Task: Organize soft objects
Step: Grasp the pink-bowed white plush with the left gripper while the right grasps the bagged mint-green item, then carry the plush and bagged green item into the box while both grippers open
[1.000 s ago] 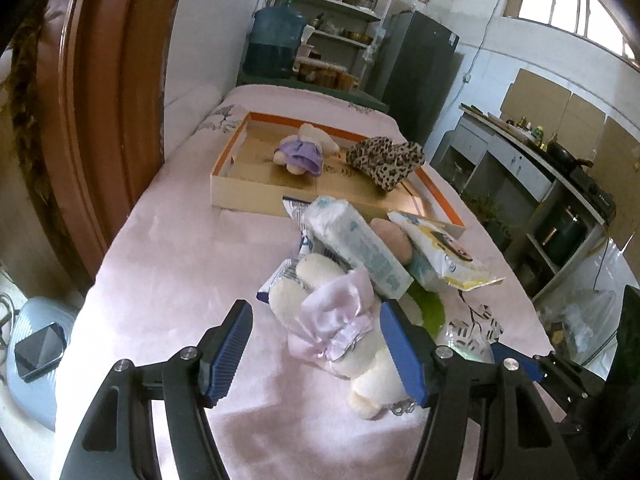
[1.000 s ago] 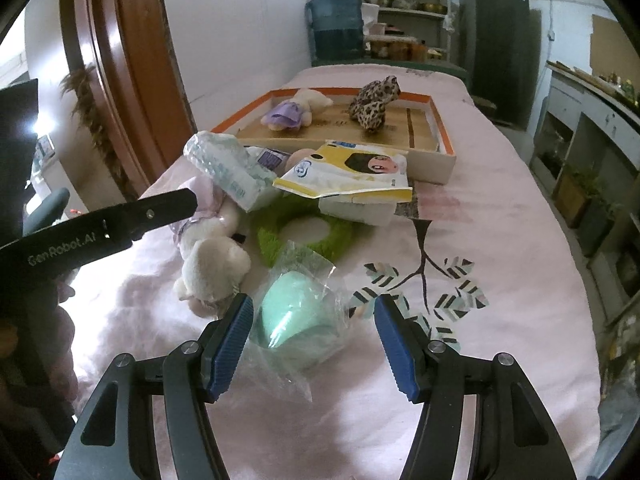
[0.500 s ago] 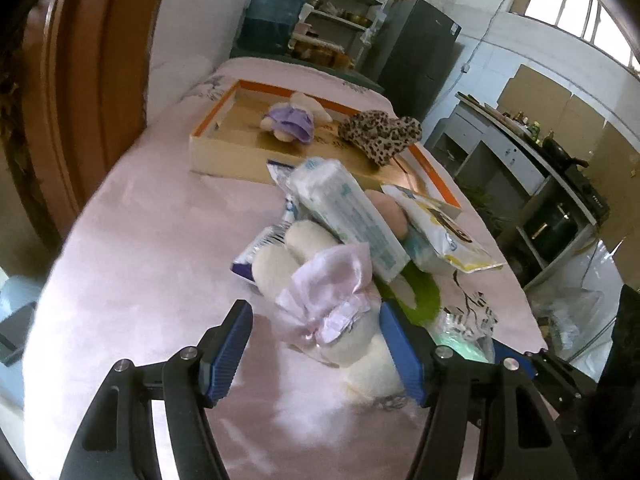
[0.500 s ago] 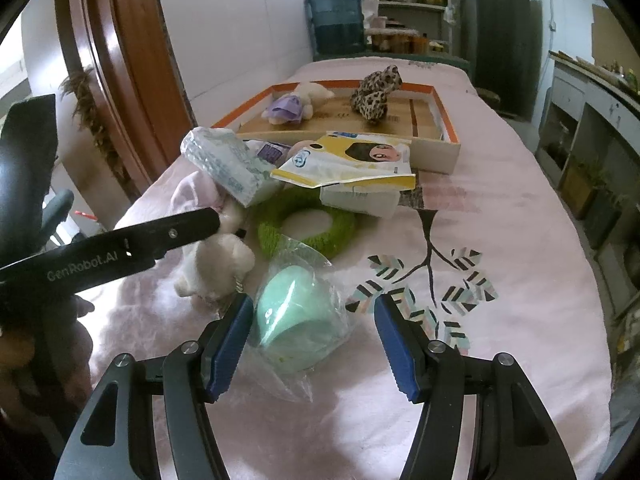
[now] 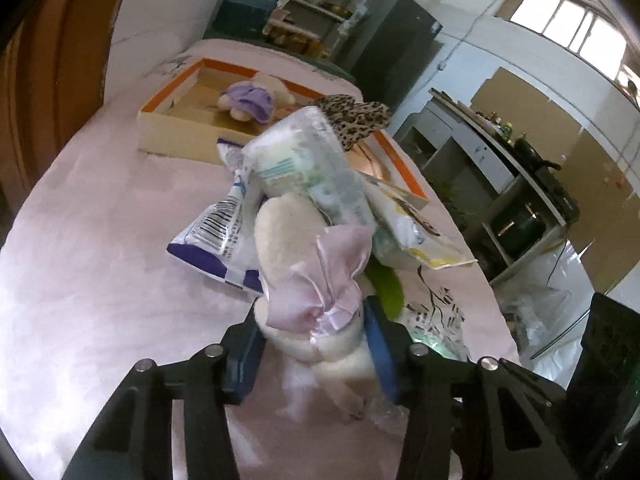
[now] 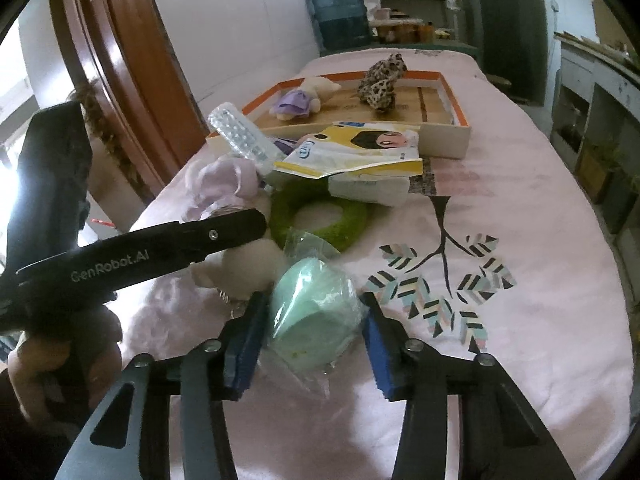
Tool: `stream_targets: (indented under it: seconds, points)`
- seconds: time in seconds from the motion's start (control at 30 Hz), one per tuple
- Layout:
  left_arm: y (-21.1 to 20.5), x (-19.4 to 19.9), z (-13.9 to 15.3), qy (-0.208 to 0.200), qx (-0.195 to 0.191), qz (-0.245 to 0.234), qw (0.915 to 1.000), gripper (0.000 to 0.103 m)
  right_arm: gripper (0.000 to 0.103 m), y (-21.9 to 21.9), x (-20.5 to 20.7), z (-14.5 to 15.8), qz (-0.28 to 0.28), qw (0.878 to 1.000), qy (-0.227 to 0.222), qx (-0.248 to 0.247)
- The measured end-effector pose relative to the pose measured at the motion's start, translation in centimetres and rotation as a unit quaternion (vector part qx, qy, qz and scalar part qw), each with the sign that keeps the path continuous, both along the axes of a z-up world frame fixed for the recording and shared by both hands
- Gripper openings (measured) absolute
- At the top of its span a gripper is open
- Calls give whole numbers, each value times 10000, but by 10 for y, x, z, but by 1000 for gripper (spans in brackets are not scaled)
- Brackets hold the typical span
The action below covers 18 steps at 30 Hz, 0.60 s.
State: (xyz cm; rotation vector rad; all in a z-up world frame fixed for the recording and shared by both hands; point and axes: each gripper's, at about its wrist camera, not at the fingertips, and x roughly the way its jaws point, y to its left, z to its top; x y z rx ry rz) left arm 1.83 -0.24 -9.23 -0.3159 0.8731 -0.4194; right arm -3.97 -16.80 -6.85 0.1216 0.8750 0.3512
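My left gripper [image 5: 312, 344] is shut on a cream plush toy with a pink satin bow [image 5: 316, 292], its blue pads pressing both sides. The toy leans against a pile of tissue packs [image 5: 304, 168]. My right gripper [image 6: 312, 340] has closed around a mint-green soft object in a clear bag [image 6: 312, 304], and its pads touch the bag on both sides. The left gripper's arm [image 6: 160, 244] crosses the right wrist view over the plush [image 6: 248, 260]. A cardboard tray [image 6: 444, 136] at the back holds a purple-dressed plush [image 6: 296, 100] and a leopard-print item [image 6: 380, 80].
A green ring cushion [image 6: 320, 220] and a yellow wipes pack [image 6: 360, 152] lie mid-bed on the pink sheet. A wooden headboard [image 6: 132, 60] runs along the left. Cabinets and shelves stand to the right and behind the bed.
My left gripper moved forward and closed on the cream plush. My right gripper narrowed around the mint-green bagged object.
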Motion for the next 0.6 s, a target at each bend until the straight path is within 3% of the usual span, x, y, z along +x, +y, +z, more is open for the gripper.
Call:
stream_targets:
  seconds: [0.17,0.6]
  points:
    - [1,-5,6,-188,72,-26,9998,39,44,1,-4,4,30,9999,-88,-78]
    - [15,-18,28,-614,134,106,9980,37,44,2,-7,21,93,9993,-364,-53]
